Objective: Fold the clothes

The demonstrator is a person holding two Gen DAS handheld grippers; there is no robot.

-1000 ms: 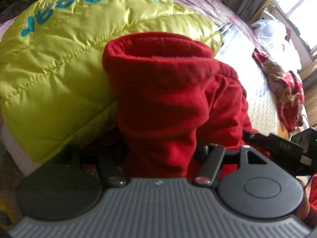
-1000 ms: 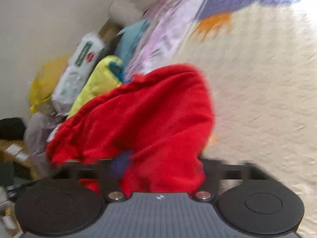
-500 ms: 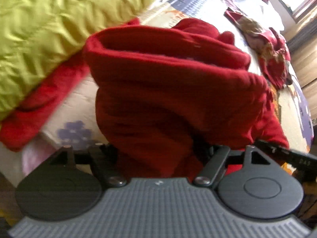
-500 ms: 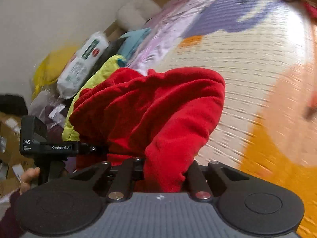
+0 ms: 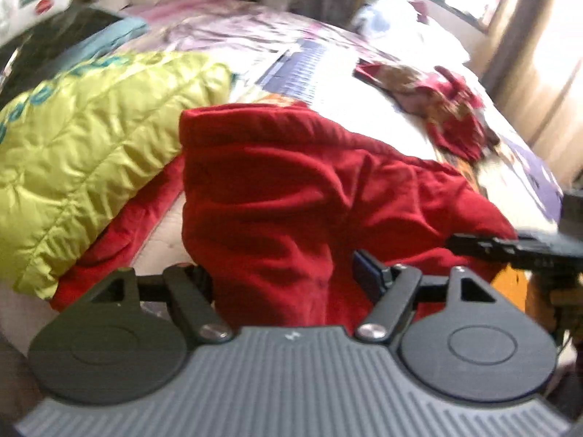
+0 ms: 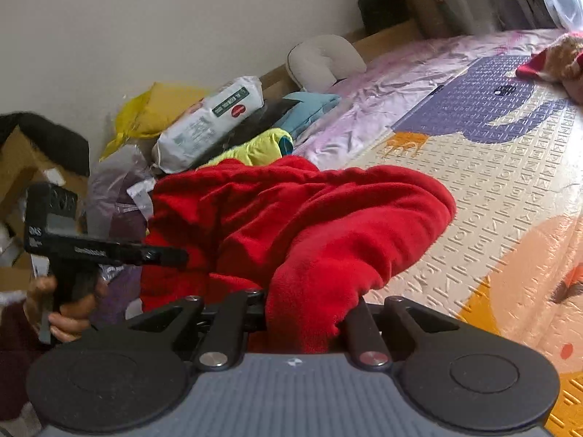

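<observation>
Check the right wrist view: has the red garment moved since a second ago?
Yes. The red garment, pinched in the right gripper, has come off the yellow-green jacket, toward the patterned mat.

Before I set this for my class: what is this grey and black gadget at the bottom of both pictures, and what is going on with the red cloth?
There is no robot here. A person holds a two-finger gripper in each hand, and each picture comes from a camera on one gripper, looking along its fingers. The left gripper has a red fleece garment between its fingers; the right gripper is clamped on another part of it. The garment hangs over a patterned mat on a bed. A lime-green quilted jacket lies beside it.
</observation>
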